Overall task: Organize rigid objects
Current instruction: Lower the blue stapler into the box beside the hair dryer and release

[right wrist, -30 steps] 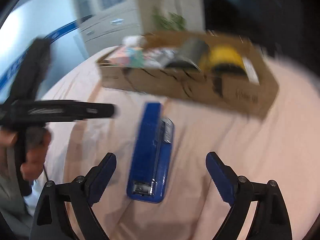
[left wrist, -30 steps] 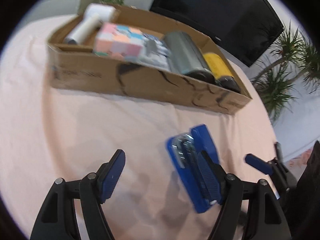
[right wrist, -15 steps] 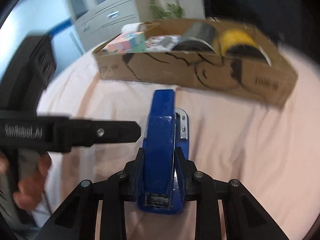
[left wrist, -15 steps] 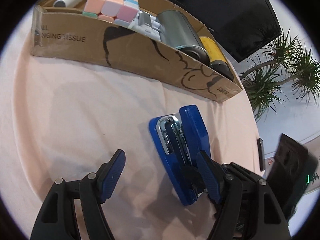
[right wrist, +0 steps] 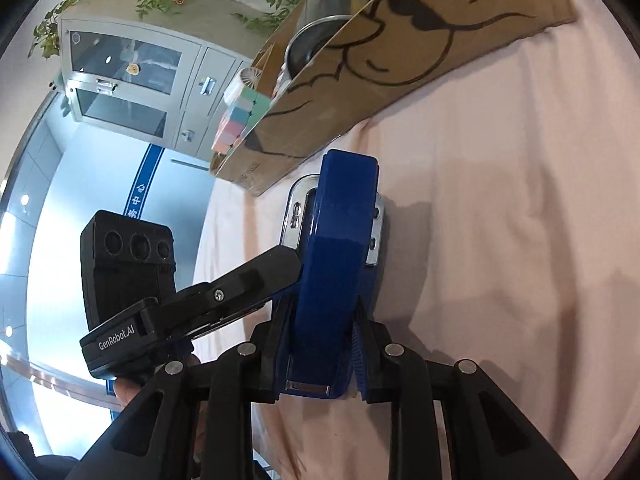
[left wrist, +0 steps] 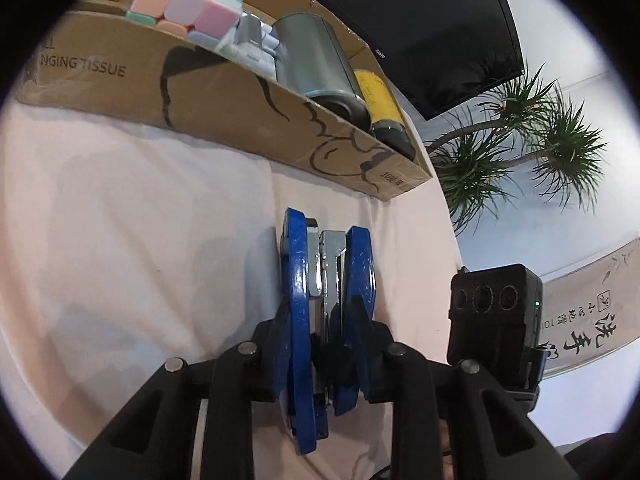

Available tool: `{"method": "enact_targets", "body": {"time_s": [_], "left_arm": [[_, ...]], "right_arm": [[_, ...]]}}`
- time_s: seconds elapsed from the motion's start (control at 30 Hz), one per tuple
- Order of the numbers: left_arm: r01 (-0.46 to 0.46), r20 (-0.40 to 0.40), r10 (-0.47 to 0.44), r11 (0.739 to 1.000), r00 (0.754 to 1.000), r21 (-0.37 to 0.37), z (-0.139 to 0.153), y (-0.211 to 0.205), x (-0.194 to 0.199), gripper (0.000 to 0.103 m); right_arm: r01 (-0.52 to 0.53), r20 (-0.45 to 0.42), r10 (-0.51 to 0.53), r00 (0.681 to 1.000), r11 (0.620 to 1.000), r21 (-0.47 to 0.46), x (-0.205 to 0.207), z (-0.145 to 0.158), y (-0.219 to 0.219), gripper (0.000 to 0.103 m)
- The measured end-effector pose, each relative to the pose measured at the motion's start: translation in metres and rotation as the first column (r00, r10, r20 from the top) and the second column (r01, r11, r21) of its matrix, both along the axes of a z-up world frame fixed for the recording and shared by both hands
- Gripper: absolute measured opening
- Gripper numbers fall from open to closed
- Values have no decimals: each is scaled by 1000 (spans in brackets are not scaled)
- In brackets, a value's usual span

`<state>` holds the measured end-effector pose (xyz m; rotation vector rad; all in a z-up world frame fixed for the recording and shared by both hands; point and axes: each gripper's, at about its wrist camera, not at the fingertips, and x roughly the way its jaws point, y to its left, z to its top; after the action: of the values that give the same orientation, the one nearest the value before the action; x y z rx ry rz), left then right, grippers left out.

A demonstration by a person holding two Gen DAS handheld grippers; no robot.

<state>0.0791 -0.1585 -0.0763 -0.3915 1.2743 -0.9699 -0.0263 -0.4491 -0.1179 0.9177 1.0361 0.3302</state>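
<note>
Left gripper: we see its fingers pinched on the blue stapler, one on each flat side.
Right gripper: we see its fingers clamped on the same stapler's near end, with the left gripper reaching in from the left.
Stapler: we find it turned on edge over the pink tabletop, its chrome magazine showing between the blue halves, just short of the cardboard box.
Box contents: we count a pastel cube, a grey metal can and a yellow bottle lying side by side.
Background: we note a dark monitor and potted plants behind the box.
</note>
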Motion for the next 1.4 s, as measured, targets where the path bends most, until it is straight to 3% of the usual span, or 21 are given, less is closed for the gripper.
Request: {"method": "enact_targets", "body": {"time_s": [0.17,0.3,0.53,0.7,0.83,1.03,1.2,1.4], "left_arm": [[-25,-11,25,999,1000,-21,5,10,11,22],[-44,36,46,998,998,-33,28,18,20,20],[-86,245,92,996,965,-33,117,19,76,18],[-111,283,124,992,951,-59,153,19,156,18],[-121,221,130,991,967,-54,140,21,220,18],[-126,62,128,991,990,-40,82,20,275,18],[-111,25,111,994,994,11,53,7,284,18],[-95,40,91,991,995,94,49,-3,283,25]], "right_arm": [[-18,36,20,999,998,-54,20,7,19,25],[-34,71,40,997,996,-77,35,22,29,25],[-55,218,93,972,983,-173,83,100,40,25],[-33,299,99,949,975,-220,164,157,44,25],[-22,294,89,952,975,-222,236,166,45,25],[-40,176,84,981,970,-241,323,125,46,25],[-37,69,58,996,960,-277,338,86,38,25],[-26,23,36,999,945,-327,346,70,36,24]]}}
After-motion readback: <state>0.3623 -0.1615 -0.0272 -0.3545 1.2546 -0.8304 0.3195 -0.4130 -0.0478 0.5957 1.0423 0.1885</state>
